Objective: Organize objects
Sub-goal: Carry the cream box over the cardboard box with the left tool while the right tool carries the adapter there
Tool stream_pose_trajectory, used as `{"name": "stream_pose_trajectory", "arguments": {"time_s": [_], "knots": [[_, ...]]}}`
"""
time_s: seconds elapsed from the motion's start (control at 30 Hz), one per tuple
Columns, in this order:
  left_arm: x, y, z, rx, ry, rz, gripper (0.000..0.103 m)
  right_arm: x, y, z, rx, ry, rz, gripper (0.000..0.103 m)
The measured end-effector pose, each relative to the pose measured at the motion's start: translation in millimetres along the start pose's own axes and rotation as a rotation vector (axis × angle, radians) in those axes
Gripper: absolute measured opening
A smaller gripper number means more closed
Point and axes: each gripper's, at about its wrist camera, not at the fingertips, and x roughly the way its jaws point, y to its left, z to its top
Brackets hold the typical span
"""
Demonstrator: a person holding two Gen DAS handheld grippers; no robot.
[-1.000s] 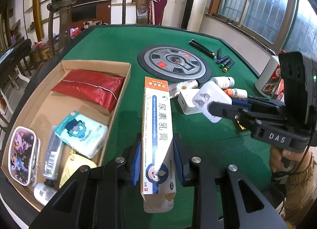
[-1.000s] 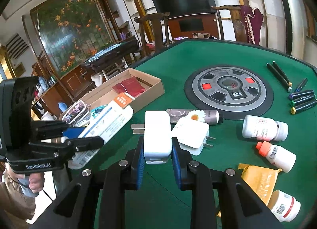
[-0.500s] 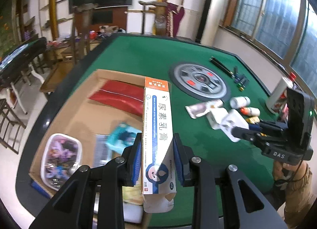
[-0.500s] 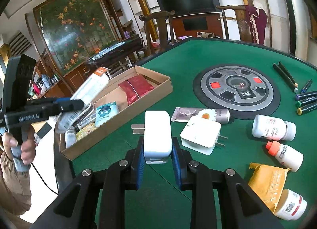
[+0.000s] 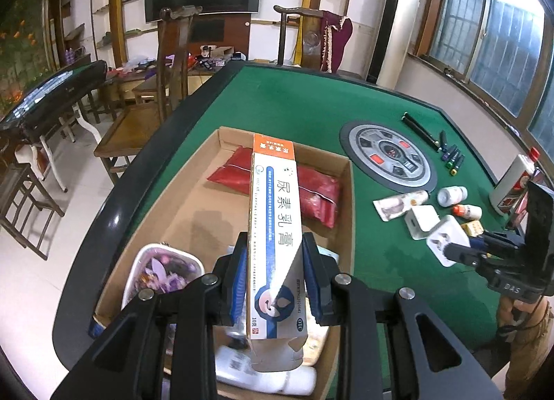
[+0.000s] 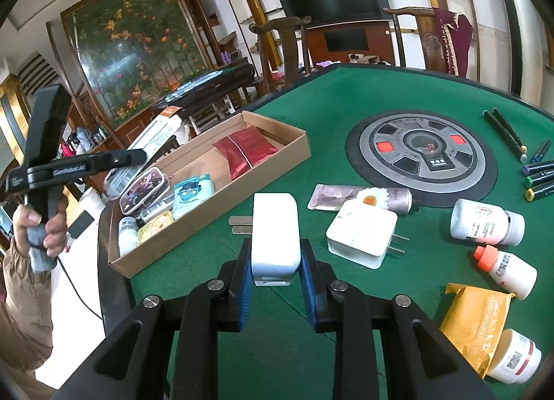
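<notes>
Left gripper (image 5: 275, 275) clenched on the long ointment carton (image 5: 273, 227), blue pads pressing its two narrow sides near the lower end; the carton is held up over the cardboard tray (image 5: 348, 199), pointing away from the camera above the red pouch (image 5: 311, 189). Right gripper (image 6: 275, 272) clamped on the white plug adapter (image 6: 275, 230), pads on its flat flanks, prongs sticking out to the left, held just above the green table (image 6: 346, 95) beside a second white charger (image 6: 362, 234). Judged handling: the carton looks light, thin-walled and easily dented, its near flap already loose and crumpled, so a grip across the narrow sides lower down, as now, seems sound but any harder squeeze may crush it; held so far from its middle, it could swing or tip. The adapter looks rigid, smooth and dense for its size, possibly slippery; flat sides are the sensible place to hold, clear of the prongs. Hard to make out: the carton and the gripper hide much of the tray's near end, where a patterned pouch (image 5: 162, 272) and a white bottle (image 5: 266, 379) show only in part; the free floor space under the carton cannot be judged. In the right wrist view the carton is half hidden behind the left gripper, with only a hand (image 6: 43, 227) and a sleeve of the person showing.
</notes>
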Motion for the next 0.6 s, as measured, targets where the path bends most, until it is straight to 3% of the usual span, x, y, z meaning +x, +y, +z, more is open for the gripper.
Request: {"name": "stream_pose_trajectory", "arguments": {"time_s": [0.33,0.6], "knots": [[47,27,8,-0.051,0.095,-0.045,0.028,4,4,-2,-0.004,0.013,0.008,0.027],[73,49,2,-0.105,0.145,0.016,0.028,5,5,-2,-0.008,0.016,0.01,0.027]]}}
